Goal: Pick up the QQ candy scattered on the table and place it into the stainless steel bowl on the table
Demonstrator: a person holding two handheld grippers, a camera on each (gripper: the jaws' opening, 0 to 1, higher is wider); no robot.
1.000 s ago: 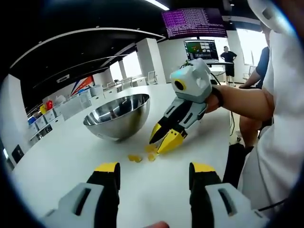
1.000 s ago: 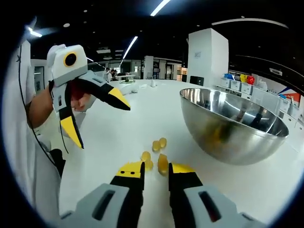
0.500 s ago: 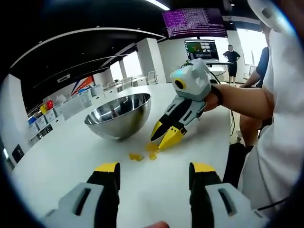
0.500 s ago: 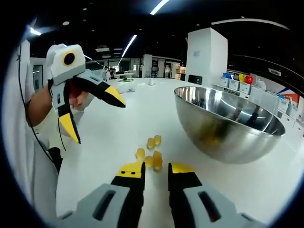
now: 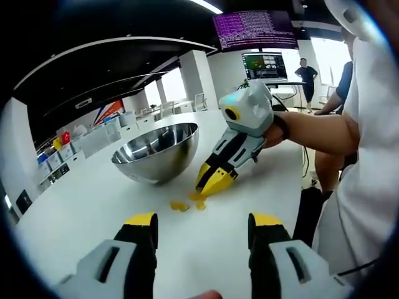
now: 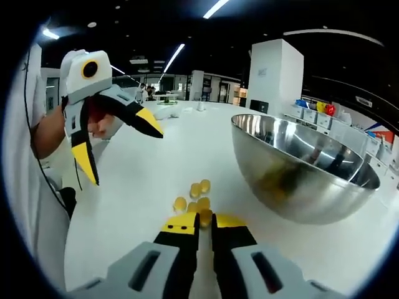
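Right gripper view: my right gripper clenched on QQ candy near bowl; left gripper released. Risk: soft candy slips, neighbours scatter.

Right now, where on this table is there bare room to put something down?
Bare white table between the left gripper and the candies, and in front of the bowl. Crowded where the right gripper meets the candies.

The white table carries a steel bowl and yellow candies.
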